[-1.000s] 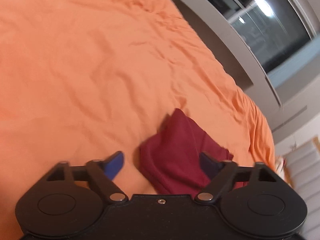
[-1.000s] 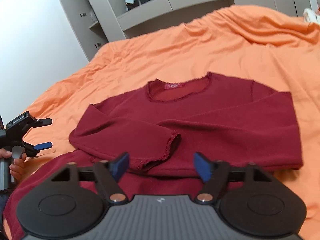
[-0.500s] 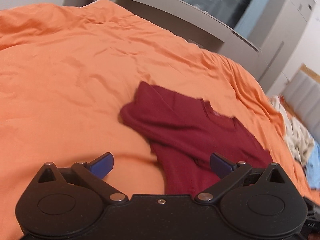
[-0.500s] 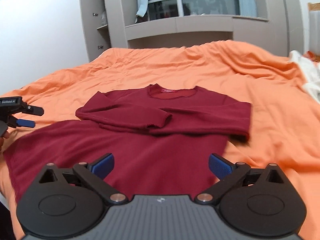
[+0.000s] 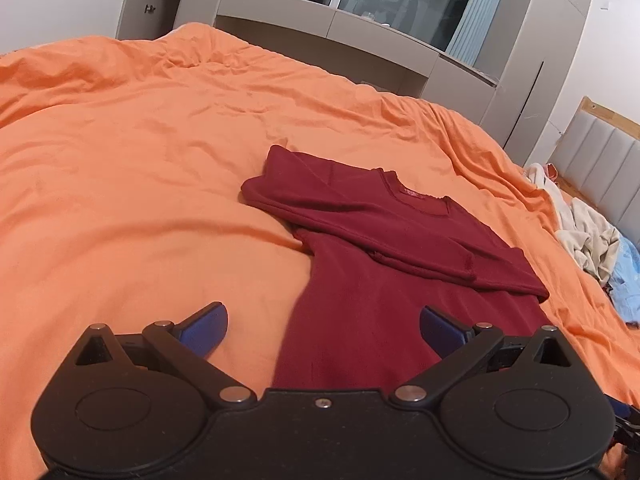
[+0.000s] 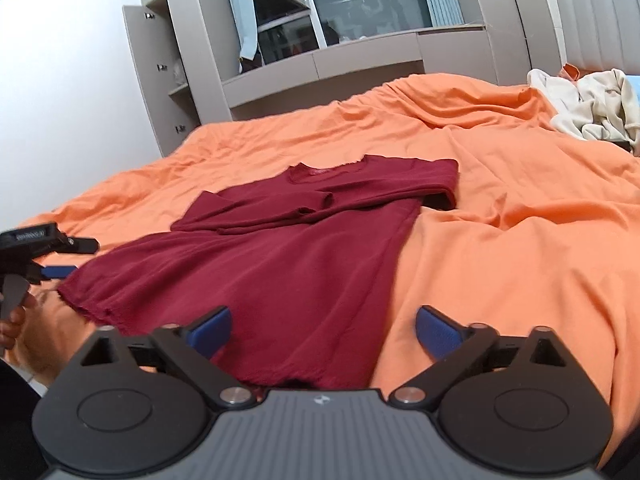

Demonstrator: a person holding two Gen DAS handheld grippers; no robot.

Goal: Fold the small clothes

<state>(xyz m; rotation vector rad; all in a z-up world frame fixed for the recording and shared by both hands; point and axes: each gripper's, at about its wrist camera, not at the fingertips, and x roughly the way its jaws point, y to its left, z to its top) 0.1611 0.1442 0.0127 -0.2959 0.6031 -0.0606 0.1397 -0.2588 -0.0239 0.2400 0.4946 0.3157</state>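
A dark red long-sleeved top [image 5: 380,280] lies flat on the orange bed cover [image 5: 120,200], both sleeves folded across the chest, hem toward me. In the right wrist view the top [image 6: 280,256] stretches from the collar at the back to the hem just before the fingers. My left gripper [image 5: 322,328] is open and empty, over the top's lower left edge. My right gripper [image 6: 322,330] is open and empty, over the hem's right corner. The left gripper also shows in the right wrist view [image 6: 60,270], held by a hand beside the hem's left corner.
A pile of pale and blue clothes [image 5: 592,240] lies at the bed's right side, also in the right wrist view [image 6: 592,108]. Grey cabinets and a window [image 6: 340,52] stand behind the bed. A padded headboard [image 5: 600,160] is at the right.
Both grippers have pulled back toward the hem and opened wider. The views now take in the whole top, where a second ago they were close over its sleeves.
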